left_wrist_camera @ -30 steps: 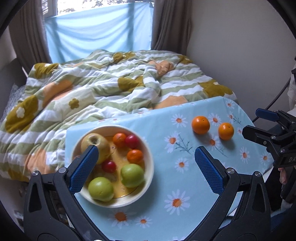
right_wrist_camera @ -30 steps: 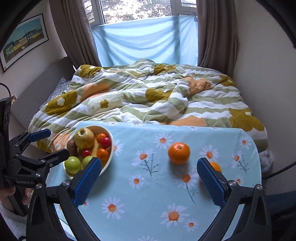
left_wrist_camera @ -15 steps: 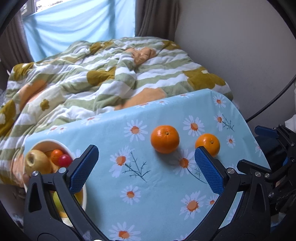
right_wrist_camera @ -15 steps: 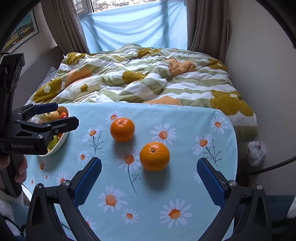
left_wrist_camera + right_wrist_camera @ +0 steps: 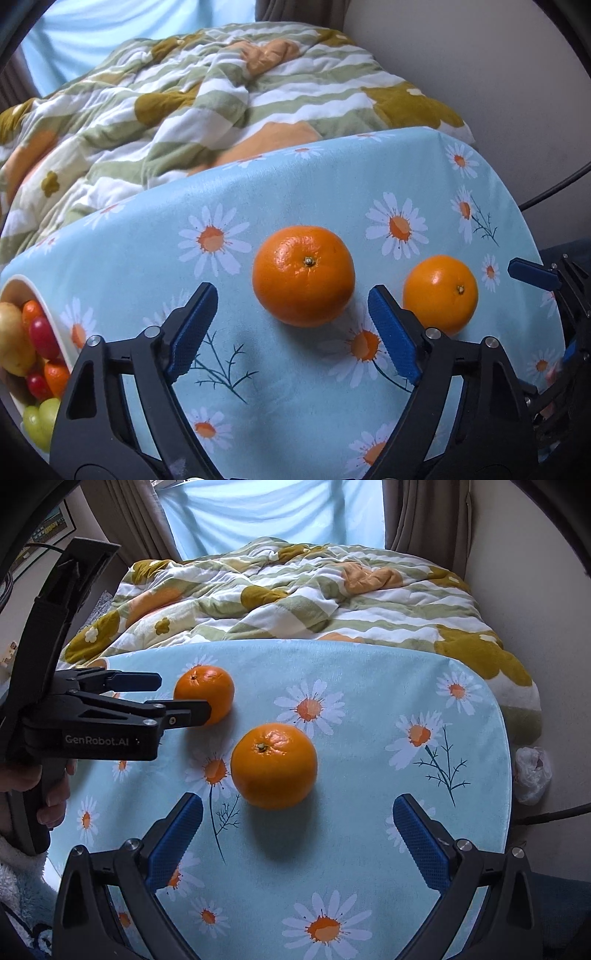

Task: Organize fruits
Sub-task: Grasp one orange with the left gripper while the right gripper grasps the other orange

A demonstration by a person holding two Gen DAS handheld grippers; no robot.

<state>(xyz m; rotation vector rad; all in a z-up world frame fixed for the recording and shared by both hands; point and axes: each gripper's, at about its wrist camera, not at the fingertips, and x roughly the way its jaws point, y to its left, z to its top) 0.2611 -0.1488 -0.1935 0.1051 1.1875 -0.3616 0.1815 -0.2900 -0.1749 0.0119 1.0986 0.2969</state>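
Note:
Two oranges lie on the daisy-print tablecloth [image 5: 258,406]. In the left wrist view the bigger-looking orange [image 5: 303,275] sits just ahead of my left gripper [image 5: 290,290], partly between its blue pads. The jaws are closing and the pads stand clear of the peel. The right wrist view shows this gripper [image 5: 184,698] flanking the same far orange [image 5: 204,694]. My right gripper [image 5: 297,805] is open, low over the cloth, with the nearer orange [image 5: 274,770] just beyond its tips. That orange [image 5: 440,293] lies right of my left finger.
A white bowl [image 5: 38,295] holding an apple, green fruit and small red and orange fruits sits at the cloth's left edge. A rumpled flowered quilt [image 5: 295,590] lies behind the table. A wall and a cable run along the right. A hand [image 5: 51,794] holds the left gripper's grip.
Both grippers have dropped toward the cloth and closed in on the oranges. The left view swung right, away from the bowl, and its jaws have narrowed. The right jaws stay wide.

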